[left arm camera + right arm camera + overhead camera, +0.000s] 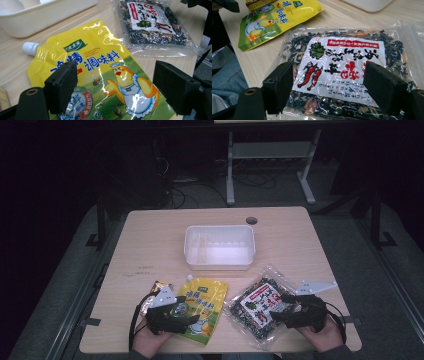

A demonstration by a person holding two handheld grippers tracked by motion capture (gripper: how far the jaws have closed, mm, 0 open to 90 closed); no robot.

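Note:
A yellow spouted pouch [201, 309] [100, 72] [274, 21] with a cartoon chicken lies flat near the table's front edge. To its right lies a clear bag of dark dried seaweed [260, 305] [152, 25] [347, 65] with a white shrimp label. My left gripper [175, 312] [117, 90] hovers open over the pouch's lower end, jaws wide apart and off it. My right gripper [285, 307] [328, 87] stands open over the near end of the seaweed bag, nothing pinched.
A white plastic bin [219, 247] [37, 15] sits empty behind the two packs at the table's middle. A small dark snack packet [158, 287] lies left of the pouch. A round cable hole [251, 220] is near the far edge. The person's jeans [227, 77] show below the table edge.

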